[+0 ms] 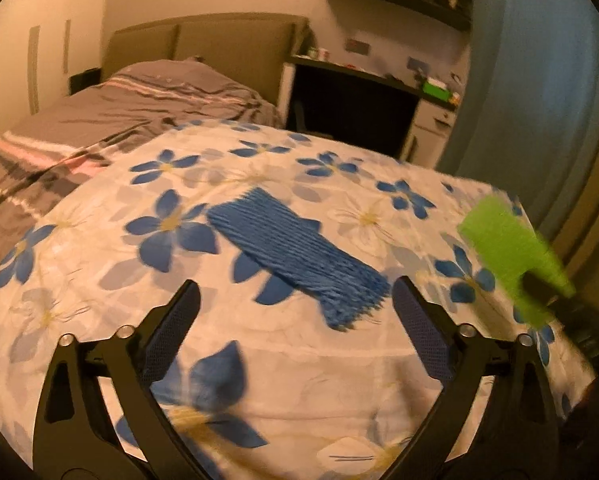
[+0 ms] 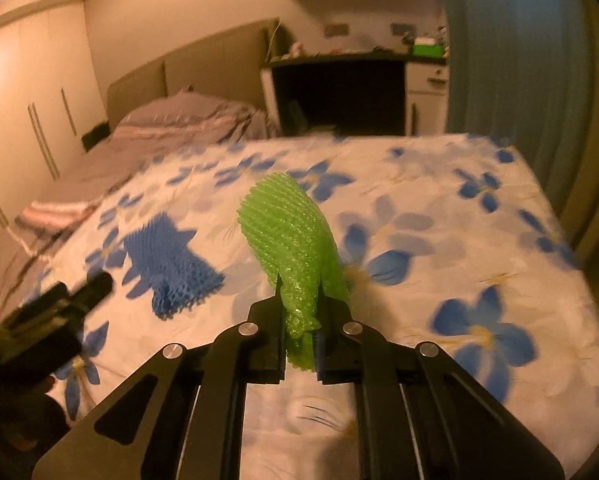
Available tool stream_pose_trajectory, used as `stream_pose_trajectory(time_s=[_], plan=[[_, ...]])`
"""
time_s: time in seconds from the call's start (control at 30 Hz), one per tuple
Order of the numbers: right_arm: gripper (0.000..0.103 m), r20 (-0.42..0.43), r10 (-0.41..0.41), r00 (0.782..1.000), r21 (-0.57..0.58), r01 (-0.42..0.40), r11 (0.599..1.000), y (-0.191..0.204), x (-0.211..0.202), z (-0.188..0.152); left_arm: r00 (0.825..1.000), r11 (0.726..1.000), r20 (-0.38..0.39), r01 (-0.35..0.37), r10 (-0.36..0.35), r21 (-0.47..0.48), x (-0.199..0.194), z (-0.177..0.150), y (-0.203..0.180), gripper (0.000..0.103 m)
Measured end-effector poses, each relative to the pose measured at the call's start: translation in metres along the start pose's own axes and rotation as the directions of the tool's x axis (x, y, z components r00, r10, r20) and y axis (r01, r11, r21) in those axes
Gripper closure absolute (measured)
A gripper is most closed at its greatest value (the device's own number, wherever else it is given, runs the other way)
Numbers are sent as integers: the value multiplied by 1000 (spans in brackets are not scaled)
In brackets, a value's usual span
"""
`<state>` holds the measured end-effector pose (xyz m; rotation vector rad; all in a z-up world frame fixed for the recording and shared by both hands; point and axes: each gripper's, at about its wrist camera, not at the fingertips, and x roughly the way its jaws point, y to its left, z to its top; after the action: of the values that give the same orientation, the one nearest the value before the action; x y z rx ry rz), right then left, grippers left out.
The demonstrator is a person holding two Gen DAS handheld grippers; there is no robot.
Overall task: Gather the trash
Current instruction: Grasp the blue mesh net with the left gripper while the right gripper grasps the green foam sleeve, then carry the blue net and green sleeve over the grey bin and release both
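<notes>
A blue foam net sleeve (image 1: 295,250) lies flat on the flowered sheet (image 1: 99,280), just ahead of my open, empty left gripper (image 1: 295,292). It also shows in the right wrist view (image 2: 171,268), left of centre. My right gripper (image 2: 299,300) is shut on a green foam net sleeve (image 2: 291,236) and holds it above the sheet (image 2: 439,208). The green sleeve also shows at the right of the left wrist view (image 1: 511,256). The left gripper (image 2: 59,312) appears blurred at the left of the right wrist view.
A bed with a grey striped cover (image 1: 111,112) lies beyond the flowered sheet. A dark desk (image 1: 355,108) with small items and a green box (image 1: 435,89) stands at the back. A blue curtain (image 1: 531,80) hangs at the right. Wardrobe doors (image 2: 27,112) line the left wall.
</notes>
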<state>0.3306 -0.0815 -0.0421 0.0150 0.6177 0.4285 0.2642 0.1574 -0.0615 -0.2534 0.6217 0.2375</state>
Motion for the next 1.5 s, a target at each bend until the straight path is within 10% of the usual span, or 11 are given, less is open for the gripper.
stream_pose_trajectory(time_s=[0.5,0.7,1.2,1.5], plan=[[91,60,32,998,99,-38,994,-37,-28,-1,968,991,-240,-44,73,126,80,12,-37,50],[91,57,39,998,96,-45,994,-36,-28,-2,971,991,-235,-17,48,134,79,13,-39,94],[92,102,52,993,23,-55,998,-29,-68,-8,996,988,-57,77,-70,136,-11,13,-46,96],[92,173,54,984,1,-55,998,-37,-136,-26,978,967,88,171,-190,189,-107,-1,-86,96]])
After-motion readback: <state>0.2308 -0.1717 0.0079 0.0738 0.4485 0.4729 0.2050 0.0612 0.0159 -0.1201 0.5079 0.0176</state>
